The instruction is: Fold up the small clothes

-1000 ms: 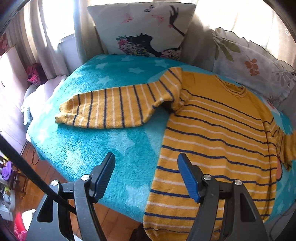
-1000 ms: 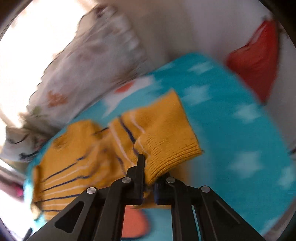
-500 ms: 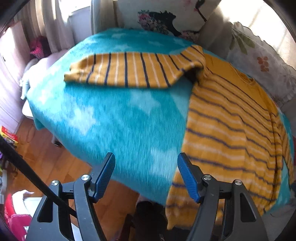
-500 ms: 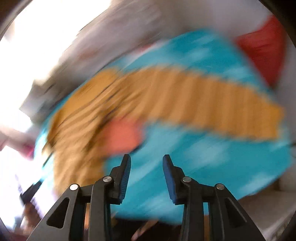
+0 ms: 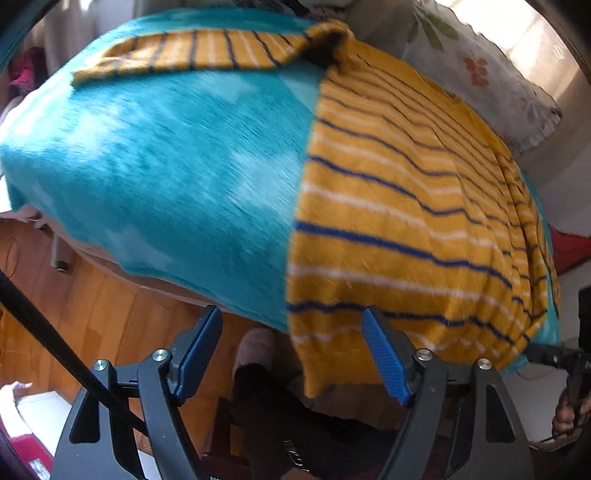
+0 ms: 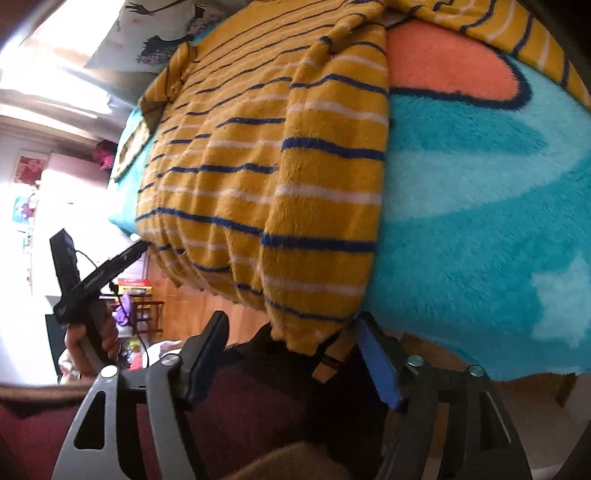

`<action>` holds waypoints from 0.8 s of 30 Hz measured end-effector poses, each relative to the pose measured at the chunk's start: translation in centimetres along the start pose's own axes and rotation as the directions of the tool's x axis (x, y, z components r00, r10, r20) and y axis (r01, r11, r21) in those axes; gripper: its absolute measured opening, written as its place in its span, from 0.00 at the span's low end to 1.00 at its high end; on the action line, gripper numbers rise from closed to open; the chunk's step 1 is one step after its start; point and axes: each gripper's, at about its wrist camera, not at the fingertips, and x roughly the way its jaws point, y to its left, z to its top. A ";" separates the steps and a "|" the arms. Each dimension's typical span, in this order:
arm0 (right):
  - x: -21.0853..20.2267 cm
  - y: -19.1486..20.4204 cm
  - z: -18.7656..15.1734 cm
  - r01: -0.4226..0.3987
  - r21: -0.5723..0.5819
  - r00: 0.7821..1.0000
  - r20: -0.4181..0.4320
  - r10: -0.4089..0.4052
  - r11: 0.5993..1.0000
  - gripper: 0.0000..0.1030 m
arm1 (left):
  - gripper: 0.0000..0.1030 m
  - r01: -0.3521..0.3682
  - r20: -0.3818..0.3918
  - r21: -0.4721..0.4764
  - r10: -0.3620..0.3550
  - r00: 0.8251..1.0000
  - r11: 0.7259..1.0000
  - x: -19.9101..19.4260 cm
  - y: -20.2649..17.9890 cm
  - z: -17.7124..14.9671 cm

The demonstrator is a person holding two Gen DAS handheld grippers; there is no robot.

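Note:
A yellow sweater point(image 5: 399, 206) with navy and white stripes lies flat on a teal star blanket point(image 5: 177, 166). One sleeve point(image 5: 207, 55) stretches out to the far left, and the hem hangs over the blanket's near edge. My left gripper point(image 5: 293, 325) is just in front of the hem's left corner. Its jaws are opening, with the corner between them and no pad pressing on it. In the right wrist view my right gripper point(image 6: 291, 325) is at the hem's other corner point(image 6: 295, 332). Its jaws are opening too, around the hanging cloth without gripping it.
Patterned pillows point(image 5: 480, 77) line the far side of the blanket. Below the near edge are a wooden floor point(image 5: 92, 302) and the person's slippered foot point(image 5: 255, 347). An orange patch point(image 6: 443, 70) marks the blanket by the other sleeve point(image 6: 509, 29). A hand point(image 6: 88, 339) holds the left tool.
My right gripper let go of the sleeve cuff, opened and swung to the hem at the near edge. My left gripper sank toward the hem and widened slightly.

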 end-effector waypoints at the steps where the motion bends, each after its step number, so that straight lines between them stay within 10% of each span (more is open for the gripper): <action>1: 0.4 0.0 -0.2 0.012 0.002 1.000 -0.005 -0.012 1.000 0.75 | 0.75 0.017 -0.015 0.011 -0.016 1.000 1.000 0.5 -0.3 -0.2; 5: 2.7 0.3 0.1 0.031 0.038 0.999 -0.034 -0.030 0.999 0.75 | 0.73 0.082 -0.071 0.002 -0.082 0.994 0.997 2.2 -0.9 -0.9; 8: 3.5 -0.9 -0.3 0.048 0.091 0.998 -0.039 -0.045 0.995 0.47 | 0.05 0.094 -0.128 -0.028 -0.097 0.987 0.995 3.2 -1.0 -1.1; 9: 3.5 -1.4 -0.4 0.046 0.110 0.998 -0.046 -0.041 0.993 0.17 | 0.05 0.069 -0.143 -0.038 -0.074 0.987 0.997 3.2 -0.8 -1.2; 10: 2.9 -2.1 -0.7 0.025 0.133 0.999 -0.033 -0.021 0.991 0.14 | 0.05 0.063 -0.141 -0.054 -0.070 0.988 0.997 2.8 -0.6 -1.2; 24: -3.0 -6.6 -4.4 -0.153 0.243 0.987 0.081 0.137 0.958 0.07 | 0.05 0.018 -0.078 0.018 -0.016 0.997 1.000 -4.0 -3.1 -0.2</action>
